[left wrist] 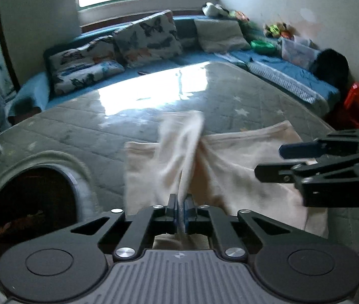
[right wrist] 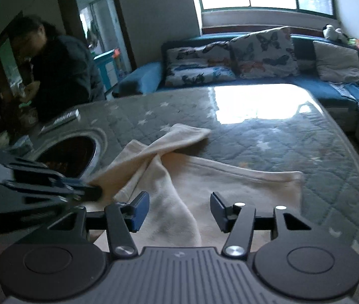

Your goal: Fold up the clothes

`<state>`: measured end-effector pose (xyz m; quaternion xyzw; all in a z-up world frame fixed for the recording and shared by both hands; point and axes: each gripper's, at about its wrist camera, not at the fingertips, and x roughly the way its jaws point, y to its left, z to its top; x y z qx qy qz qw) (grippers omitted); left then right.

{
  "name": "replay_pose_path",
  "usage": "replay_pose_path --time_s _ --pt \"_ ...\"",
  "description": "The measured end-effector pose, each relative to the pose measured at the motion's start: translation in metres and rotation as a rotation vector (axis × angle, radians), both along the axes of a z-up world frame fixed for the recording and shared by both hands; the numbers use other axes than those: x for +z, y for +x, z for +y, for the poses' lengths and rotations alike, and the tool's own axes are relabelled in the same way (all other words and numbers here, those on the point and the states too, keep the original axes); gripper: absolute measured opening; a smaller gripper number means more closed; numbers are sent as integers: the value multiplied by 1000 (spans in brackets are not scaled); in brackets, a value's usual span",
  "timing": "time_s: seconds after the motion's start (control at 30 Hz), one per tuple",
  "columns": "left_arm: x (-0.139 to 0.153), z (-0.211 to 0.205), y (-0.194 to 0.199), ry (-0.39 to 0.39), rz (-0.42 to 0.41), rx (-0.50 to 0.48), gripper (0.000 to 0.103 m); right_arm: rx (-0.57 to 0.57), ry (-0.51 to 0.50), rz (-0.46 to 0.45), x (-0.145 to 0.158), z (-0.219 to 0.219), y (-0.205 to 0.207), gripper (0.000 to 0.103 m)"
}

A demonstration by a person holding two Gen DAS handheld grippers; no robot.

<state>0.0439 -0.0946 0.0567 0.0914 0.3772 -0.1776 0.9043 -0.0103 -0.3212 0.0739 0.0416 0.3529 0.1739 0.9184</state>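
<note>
your left gripper (left wrist: 181,211) has its fingers pressed together on a fold of the cream garment (left wrist: 242,167), and the pinched cloth rises from between the pads as a blurred strip that lifts up and away over the rest of the fabric. in the right wrist view that same gripper (right wrist: 96,190) comes in from the left edge, clamped on the near left corner of the cream garment (right wrist: 204,177), with a sleeve-like strip running from it diagonally across the cloth toward the far side.

your right gripper (right wrist: 176,211) hangs just above the near part of the garment with its fingers spread wide and nothing between them. from the left wrist view it (left wrist: 268,162) reaches in from the right over the cloth's right side.

the garment lies mostly flat on the grey quilted star-print cover (right wrist: 293,139), near your edge of it. a round dark opening (right wrist: 68,155) sits in the cover just left of the cloth. butterfly-print cushions (right wrist: 260,50) lean on the blue sofa (right wrist: 331,92) beyond.
</note>
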Motion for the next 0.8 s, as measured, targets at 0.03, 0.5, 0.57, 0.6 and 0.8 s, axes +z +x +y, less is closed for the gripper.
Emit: replay_pose_path --time_s 0.03,0.5,0.57,0.6,0.8 --pt "2 6 -3 -8 -4 12 5 8 -1 8 -2 4 5 54" --pt "7 49 -26 -35 -11 89 3 48 13 46 -21 35 41 10" --pt "9 52 -29 -33 -16 93 3 48 -10 21 -16 34 32 6" --pt "9 54 -31 -32 -18 95 3 47 -28 5 -12 32 26 6" --pt "12 63 -42 -38 -26 117 3 -41 -119 -114 18 3 -30 5"
